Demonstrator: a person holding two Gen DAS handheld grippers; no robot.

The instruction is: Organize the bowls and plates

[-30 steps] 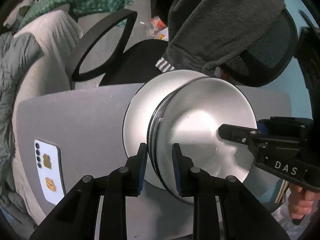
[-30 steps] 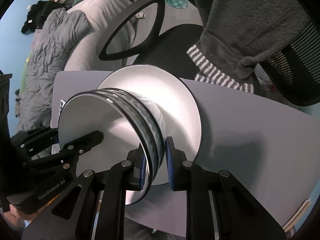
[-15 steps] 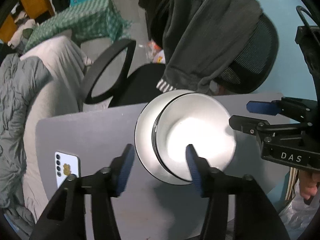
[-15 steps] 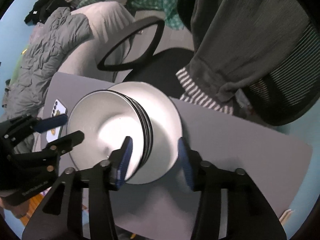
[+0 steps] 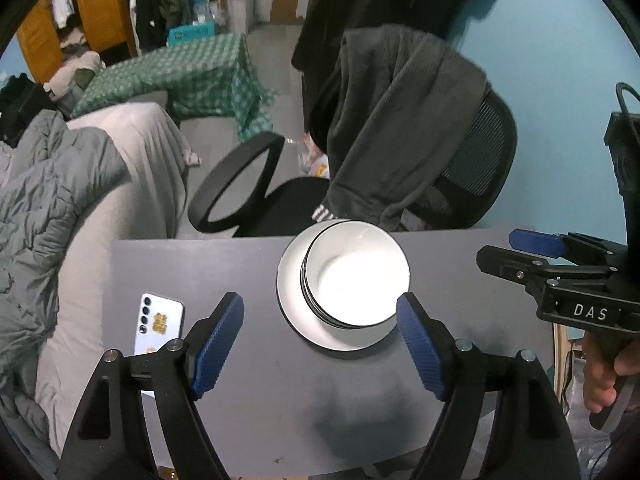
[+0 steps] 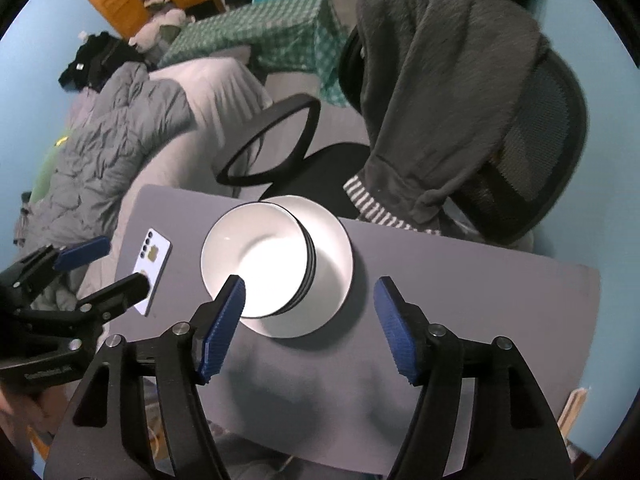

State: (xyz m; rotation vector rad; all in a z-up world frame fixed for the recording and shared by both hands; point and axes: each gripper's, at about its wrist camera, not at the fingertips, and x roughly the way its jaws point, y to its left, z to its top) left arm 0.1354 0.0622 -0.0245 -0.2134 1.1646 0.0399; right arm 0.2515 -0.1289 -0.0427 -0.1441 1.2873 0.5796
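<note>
A stack of white bowls with black rims (image 5: 356, 276) stands on a white plate (image 5: 292, 304) in the middle of the grey table (image 5: 192, 264). The stack shows in the right wrist view too (image 6: 256, 260), on the plate (image 6: 336, 264). My left gripper (image 5: 320, 340) is open and empty, raised above the table on the near side of the stack. My right gripper (image 6: 310, 324) is open and empty, also raised and back from the stack. Each gripper shows in the other's view, the right one (image 5: 516, 248) at the right and the left one (image 6: 108, 264) at the left.
A white phone (image 5: 158, 328) lies on the table's left part, also in the right wrist view (image 6: 152, 264). A black office chair (image 5: 460, 168) with a grey garment (image 5: 404, 112) over its back stands behind the table. A bed with a grey quilt (image 5: 52, 200) is at the left.
Both grippers opened and let go of the bowl stack, then pulled up and back. The bowls now rest on the plate.
</note>
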